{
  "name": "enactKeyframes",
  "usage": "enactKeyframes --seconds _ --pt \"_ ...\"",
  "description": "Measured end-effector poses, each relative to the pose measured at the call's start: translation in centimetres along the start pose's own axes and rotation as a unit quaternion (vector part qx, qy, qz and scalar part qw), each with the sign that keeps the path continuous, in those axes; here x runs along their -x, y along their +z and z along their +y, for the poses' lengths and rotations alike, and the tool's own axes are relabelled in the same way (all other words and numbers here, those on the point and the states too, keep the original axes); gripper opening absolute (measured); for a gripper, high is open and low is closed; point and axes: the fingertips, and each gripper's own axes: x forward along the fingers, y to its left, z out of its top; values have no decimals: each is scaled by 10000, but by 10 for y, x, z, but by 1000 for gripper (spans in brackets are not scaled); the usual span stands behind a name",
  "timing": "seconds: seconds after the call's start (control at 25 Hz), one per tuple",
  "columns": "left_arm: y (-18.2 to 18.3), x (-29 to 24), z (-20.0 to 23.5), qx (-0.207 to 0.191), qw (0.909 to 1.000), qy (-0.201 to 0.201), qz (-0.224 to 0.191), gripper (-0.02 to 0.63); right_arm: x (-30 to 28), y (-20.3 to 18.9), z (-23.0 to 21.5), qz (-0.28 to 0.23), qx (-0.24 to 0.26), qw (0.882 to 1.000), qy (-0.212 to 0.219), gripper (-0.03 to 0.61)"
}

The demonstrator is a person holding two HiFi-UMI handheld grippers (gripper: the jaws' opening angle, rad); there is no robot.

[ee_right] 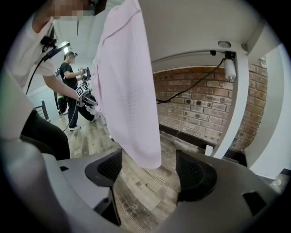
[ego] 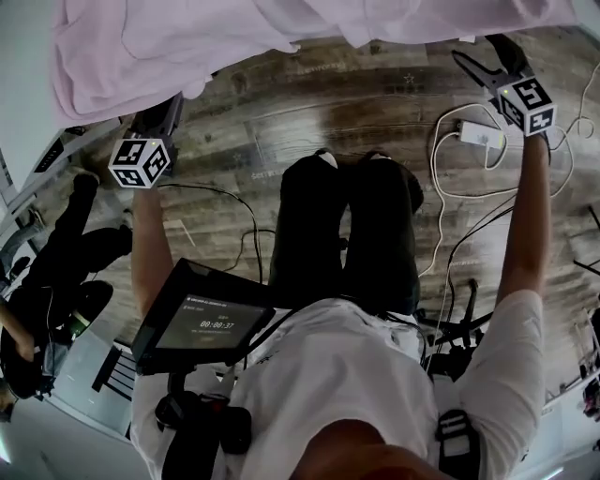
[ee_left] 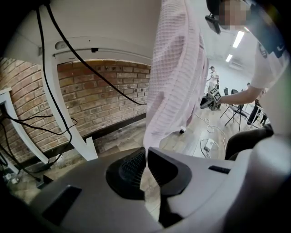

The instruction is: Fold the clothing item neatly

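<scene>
A pale pink waffle-knit garment [ego: 281,28] hangs over a table's edge at the top of the head view. My left gripper [ego: 164,117] reaches up under its left end. In the left gripper view the jaws stand nearly together, and the hanging cloth [ee_left: 175,82] runs down into the narrow gap of the left gripper [ee_left: 146,159]. My right gripper [ego: 483,54] is raised at the garment's right end. In the right gripper view the cloth's lower hem [ee_right: 132,113] hangs between the wide-apart jaws of the right gripper [ee_right: 150,166], touching neither pad.
Below is a wood-plank floor [ego: 309,112] with white cables and a power adapter [ego: 483,134] at the right. A small screen [ego: 202,323] is strapped at my waist. Another person [ego: 56,253] stands at the left. A brick wall [ee_left: 104,91] and a white table leg [ee_left: 54,100] lie behind the cloth.
</scene>
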Motion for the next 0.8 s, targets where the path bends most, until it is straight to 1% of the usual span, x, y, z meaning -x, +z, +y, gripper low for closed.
enactKeyframes --seconds 0.12,0.24,0.28,0.32,0.36,0.4,0.48,0.56,0.68,0.8 --pt "4 5 3 -93 9999 53 -37 17 -19 9 -4 -167 -223 9990 346 348" --pt "-4 12 5 -75 9999 104 16 17 -34 11 0 -228 -407 9967 670 345" --pt "-6 14 6 -69 9999 110 32 17 -36 12 3 -276 -448 9958 755 291" --pt "-6 16 7 -80 9999 102 35 17 -36 16 5 -353 -459 9951 798 138" --pt "-5 17 6 -112 9999 78 32 17 -34 22 9 -438 -454 9947 818 8" --pt "-3 19 3 -149 9999 41 33 17 -29 26 15 -483 -447 9943 842 8" --pt "3 30 -7 -148 9999 -51 17 17 -12 29 32 -361 -403 9945 902 8" --pt "17 52 -23 -11 9998 -158 -69 15 15 41 50 -155 -336 9951 919 8" --pt "37 88 -57 213 9989 -387 -160 15 59 69 78 -60 -359 9946 975 8" --pt "42 103 -97 366 9970 -666 -156 15 90 75 108 35 -423 9934 1067 8"
